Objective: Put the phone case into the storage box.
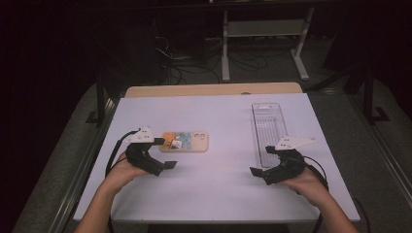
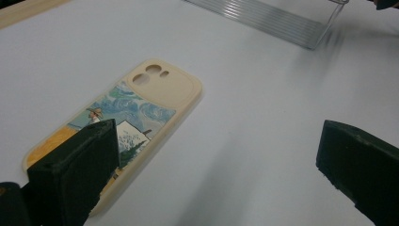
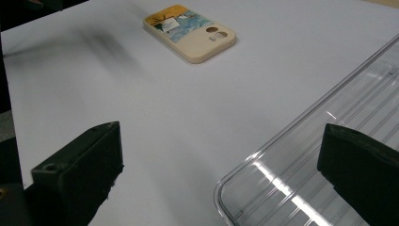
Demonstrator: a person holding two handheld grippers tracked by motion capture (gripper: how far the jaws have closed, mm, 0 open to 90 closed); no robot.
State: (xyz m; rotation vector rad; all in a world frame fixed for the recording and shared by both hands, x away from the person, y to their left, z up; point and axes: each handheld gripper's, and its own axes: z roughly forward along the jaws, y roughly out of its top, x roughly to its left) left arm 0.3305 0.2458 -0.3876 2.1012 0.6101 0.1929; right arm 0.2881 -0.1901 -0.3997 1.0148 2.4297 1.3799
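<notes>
On the white bench (image 1: 214, 194), left of centre, a phone case (image 1: 184, 141) lies flat with its long axis running left-right, just beyond and right of the left hand-held gripper (image 1: 163, 153), jaws spread apart and empty, one jaw over the case's near-left end in the left gripper view. Case is cream-rimmed with a painted print (blue swirls, orange field, figure in a hat) and camera cutouts at its right end (image 2: 151, 75). Right hand-held gripper (image 1: 265, 162), jaws also apart, sits at the near end of a clear plastic tray (image 1: 268, 124), well apart from the case, so the left one looks better placed for the pick.
</notes>
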